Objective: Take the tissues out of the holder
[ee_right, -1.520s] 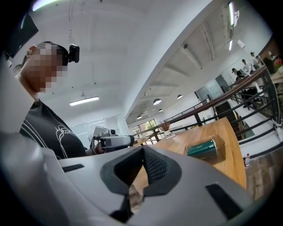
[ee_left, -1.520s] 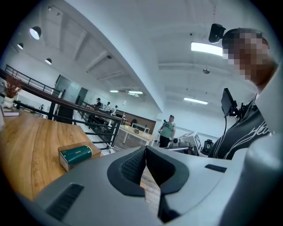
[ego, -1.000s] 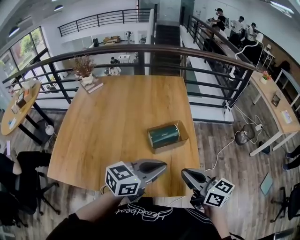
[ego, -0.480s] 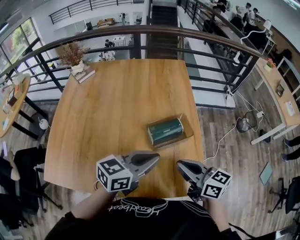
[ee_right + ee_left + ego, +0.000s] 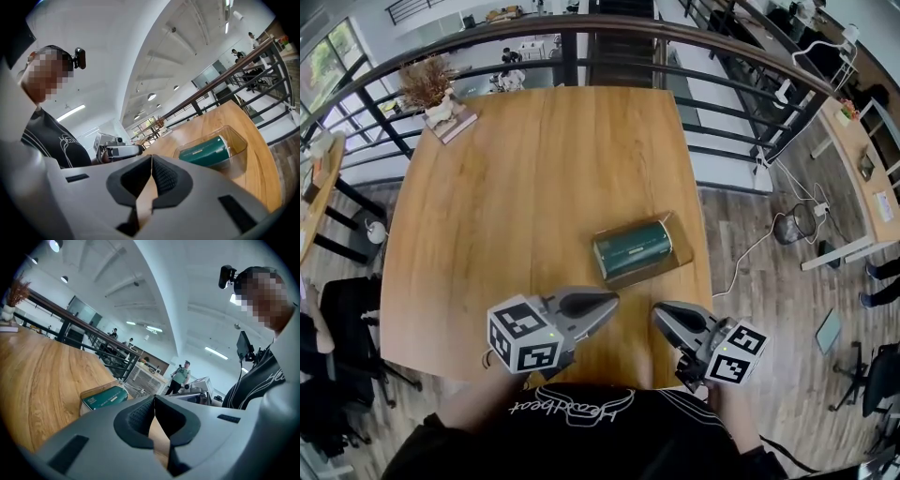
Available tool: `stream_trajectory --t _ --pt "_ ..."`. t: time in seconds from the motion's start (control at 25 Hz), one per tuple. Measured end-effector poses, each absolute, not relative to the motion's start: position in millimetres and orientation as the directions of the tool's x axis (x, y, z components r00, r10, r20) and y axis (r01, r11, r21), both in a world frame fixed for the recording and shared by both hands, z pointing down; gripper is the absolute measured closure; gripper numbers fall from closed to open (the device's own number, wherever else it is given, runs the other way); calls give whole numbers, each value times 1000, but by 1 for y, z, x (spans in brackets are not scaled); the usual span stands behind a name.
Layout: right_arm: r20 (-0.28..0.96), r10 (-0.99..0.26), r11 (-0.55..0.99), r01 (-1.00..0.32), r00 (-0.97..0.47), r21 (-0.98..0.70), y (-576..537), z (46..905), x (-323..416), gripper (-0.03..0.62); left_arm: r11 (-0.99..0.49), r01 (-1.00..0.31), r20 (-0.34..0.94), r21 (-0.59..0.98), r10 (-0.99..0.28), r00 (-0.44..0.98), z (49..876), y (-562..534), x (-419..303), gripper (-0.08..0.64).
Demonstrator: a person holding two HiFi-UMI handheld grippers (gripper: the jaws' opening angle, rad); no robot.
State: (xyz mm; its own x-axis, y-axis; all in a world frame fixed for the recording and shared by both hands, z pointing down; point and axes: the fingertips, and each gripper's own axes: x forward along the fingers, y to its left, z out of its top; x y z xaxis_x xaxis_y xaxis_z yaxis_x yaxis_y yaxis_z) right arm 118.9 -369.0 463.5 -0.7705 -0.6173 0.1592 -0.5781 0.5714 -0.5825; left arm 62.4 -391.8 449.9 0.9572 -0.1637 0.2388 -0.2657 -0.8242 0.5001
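A dark green tissue pack (image 5: 632, 247) lies inside a clear plastic holder (image 5: 681, 263) near the right edge of the wooden table (image 5: 506, 187). The pack (image 5: 104, 397) also shows in the left gripper view, and the pack (image 5: 202, 150) in its holder (image 5: 236, 143) in the right gripper view. My left gripper (image 5: 612, 304) is shut and empty, over the table's near edge, short of the holder. To its right my right gripper (image 5: 658, 314) is shut and empty, tips pointing toward the left one. Neither touches the holder.
A potted dried plant on a book (image 5: 431, 94) stands at the table's far left corner. A dark railing (image 5: 694, 42) runs behind the table. A small round table (image 5: 314, 187) stands to the left, and desks with people lie beyond the railing.
The view has tilted further down, so the table and holder sit higher and closer. Both grippers stay shut at the near edge, about the same distance apart.
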Motion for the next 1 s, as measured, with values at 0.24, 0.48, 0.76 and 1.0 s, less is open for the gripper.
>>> stream_trajectory --t 0.24,0.48,0.76,1.0 --pt "198 -608 593 -606 -769 -531 -387 470 116 574 -820 -257 236 512 -153 960 459 -409 62 546" --pt "230 -586 616 -611 -777 -497 -405 474 112 574 -811 -258 234 525 -153 960 467 -423 60 546" --pt "286 -555 658 -622 -782 -424 -428 479 107 574 -801 -265 233 537 -161 959 474 -438 56 547" --pt "329 -549 673 -639 -769 -372 -444 482 104 574 -792 -271 230 547 -170 958 481 -447 54 546"
